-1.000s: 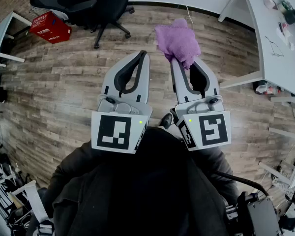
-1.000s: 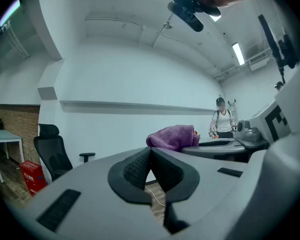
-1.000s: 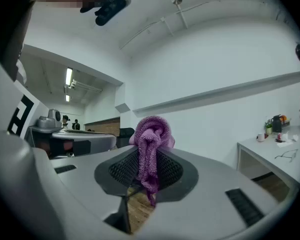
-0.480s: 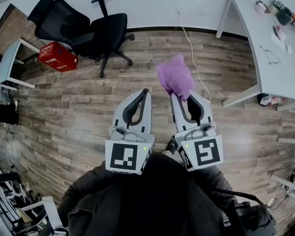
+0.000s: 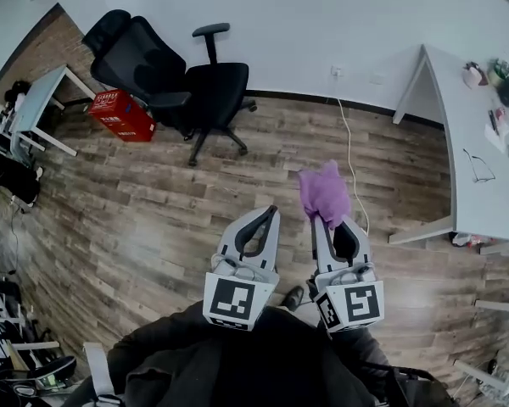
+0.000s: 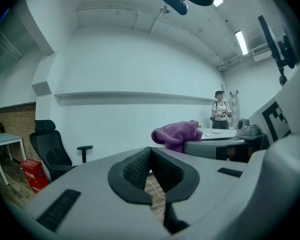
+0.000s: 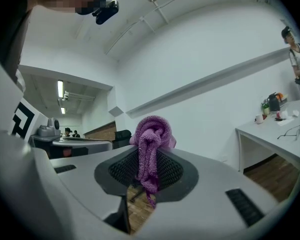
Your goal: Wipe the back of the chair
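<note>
Fingers [image 7: 172,170] of the right gripper [image 5: 334,225] pinched a purple cloth [image 5: 324,193], likely carried ready for wiping. The chair [image 5: 182,75] stood well apart from both 2 grippers, not yet reached. Equally far from the chair, the left gripper [image 5: 270,215] was pressed together, empty.

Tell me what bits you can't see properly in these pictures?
- Chair: in the left gripper view, its base is hidden behind the body of the left gripper.
- Purple cloth: in the right gripper view, the pinched part is hidden between the shut jaws of the right gripper.
- Things on the white desk: in the head view, too small to name.
- Person far off: in the left gripper view, too small to tell what they hold.
</note>
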{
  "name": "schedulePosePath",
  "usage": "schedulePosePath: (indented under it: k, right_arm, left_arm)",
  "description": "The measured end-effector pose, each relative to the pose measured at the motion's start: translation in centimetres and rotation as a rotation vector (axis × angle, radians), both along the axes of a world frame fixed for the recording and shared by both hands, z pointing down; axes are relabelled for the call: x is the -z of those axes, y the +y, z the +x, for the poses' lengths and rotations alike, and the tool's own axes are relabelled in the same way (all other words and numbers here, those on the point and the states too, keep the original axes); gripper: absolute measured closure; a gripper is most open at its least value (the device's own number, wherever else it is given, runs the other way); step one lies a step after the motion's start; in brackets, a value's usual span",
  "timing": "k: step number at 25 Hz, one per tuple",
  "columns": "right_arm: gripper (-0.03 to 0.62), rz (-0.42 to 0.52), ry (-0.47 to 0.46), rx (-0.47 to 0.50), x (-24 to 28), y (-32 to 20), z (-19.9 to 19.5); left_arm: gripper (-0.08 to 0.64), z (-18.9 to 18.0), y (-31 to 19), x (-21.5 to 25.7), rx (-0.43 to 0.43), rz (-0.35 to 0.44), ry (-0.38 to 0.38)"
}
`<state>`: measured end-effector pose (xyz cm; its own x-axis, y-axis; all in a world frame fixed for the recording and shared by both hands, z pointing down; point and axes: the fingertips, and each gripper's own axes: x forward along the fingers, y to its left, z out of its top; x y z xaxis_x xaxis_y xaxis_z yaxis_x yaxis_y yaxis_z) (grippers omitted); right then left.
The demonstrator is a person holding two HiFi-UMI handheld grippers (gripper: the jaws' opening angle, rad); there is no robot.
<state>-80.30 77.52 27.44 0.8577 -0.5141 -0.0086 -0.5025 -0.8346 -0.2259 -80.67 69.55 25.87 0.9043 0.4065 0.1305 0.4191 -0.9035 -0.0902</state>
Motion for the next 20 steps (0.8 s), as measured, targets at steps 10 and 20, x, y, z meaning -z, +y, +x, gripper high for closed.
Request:
schedulePosePath:
  k: [10,20]
  right_arm:
    - [0.508,-0.049,-0.03,0.002,-0.5,-2.8,11.0]
    - [0.508,-0.091,-0.046,0.048,0.1,-8.4,22.9]
  left_arm:
    - [0.556,12.3,-2.3,-1.0,-0.03,-0.048,-0.026]
    - [0.555,24.5,-6.9,-0.1,-0.019,-0.11,-0.033]
